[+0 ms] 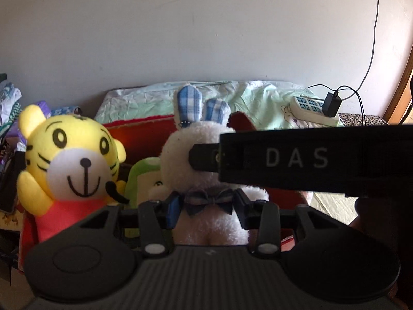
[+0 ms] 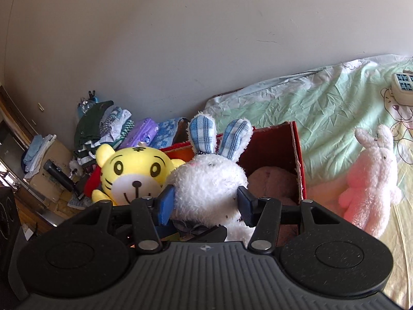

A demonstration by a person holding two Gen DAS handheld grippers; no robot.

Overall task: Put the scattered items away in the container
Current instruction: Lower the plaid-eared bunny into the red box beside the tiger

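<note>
green bedsheet (image 2: 322, 108), white rabbit (image 2: 206, 180) upright, ears up

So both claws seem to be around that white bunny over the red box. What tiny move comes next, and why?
Probably ease it down and let go. The white bunny sits between the right gripper fingers, above the red box, next to the yellow tiger. The pink bunny lies on the bed, waiting.

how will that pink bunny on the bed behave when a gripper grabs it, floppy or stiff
Probably floppy: the pink bunny looks like soft fuzzy plush, lying slumped on the bedsheet. Likely light for its size, and its pile should squash rather than slip. It is unlikely to roll.
</note>
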